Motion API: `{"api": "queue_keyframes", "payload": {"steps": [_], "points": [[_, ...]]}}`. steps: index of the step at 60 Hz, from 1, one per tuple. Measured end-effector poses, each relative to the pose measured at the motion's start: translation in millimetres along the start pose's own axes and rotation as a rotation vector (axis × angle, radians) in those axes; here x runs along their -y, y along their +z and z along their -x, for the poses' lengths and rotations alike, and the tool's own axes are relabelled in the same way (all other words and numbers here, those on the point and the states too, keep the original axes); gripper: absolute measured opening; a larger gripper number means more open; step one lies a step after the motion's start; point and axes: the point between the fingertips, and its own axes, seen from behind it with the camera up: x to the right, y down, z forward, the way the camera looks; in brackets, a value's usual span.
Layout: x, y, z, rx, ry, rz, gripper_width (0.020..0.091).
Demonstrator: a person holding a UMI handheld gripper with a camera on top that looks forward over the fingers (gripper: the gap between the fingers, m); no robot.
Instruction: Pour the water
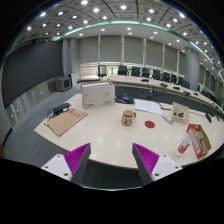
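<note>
At the left of the frame a board point(66, 121) lies flat on the table point(105, 140), likely parked there out of the working area. Above it, toward the upper left centre, a white box point(98, 94) stands at the table's far edge; what it is cannot be made out. Just right of centre a cup point(128, 117) stands upright on the bare tabletop, well beyond the fingers, and looks the likely vessel for the pour. Beside it to the right lies a small red disc point(150, 124), possibly a lid or coaster. Further right, papers point(147, 105) and a white object point(180, 113) sit near the far edge. At the lower right a red bottle point(184, 146) and a carton point(198, 140) stand close together, partly cut off by the frame's edge; which holds the water is unclear.

At the bottom centre the gripper point(111, 158) hangs with its fingers apart, nothing between them, the pads point(76, 157) facing inward. It seems held back and high to take in the whole table before an approach.
</note>
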Motion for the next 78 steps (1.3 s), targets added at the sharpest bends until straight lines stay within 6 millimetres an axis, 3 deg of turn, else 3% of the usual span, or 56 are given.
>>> {"api": "queue_keyframes", "payload": {"steps": [8,16,33,41,48,54,62,66,73,78], "points": [[-6.2,-1.0,-35.1,-0.049,0.018,0.001,0.0861],[-27.0,8.8,-104.5,-0.098,0.047,0.009,0.0862],[-95.1,31.8,-281.5,-0.25,0.116,0.02,0.0861],[-119.9,57.7,-363.2,-0.303,0.15,0.013,0.0862],[-128.1,89.8,-417.4,-0.319,0.182,-0.017,0.0857],[-126.0,123.7,-442.2,-0.292,0.198,-0.049,0.086],[-117.0,165.8,-458.0,-0.269,0.197,-0.099,0.0846],[-111.7,180.7,-460.5,-0.262,0.177,-0.118,0.0763],[-99.7,193.4,-464.3,-0.265,0.147,-0.167,0.0533],[-97.1,196.0,-463.3,-0.269,0.146,-0.178,0.0506]]}}
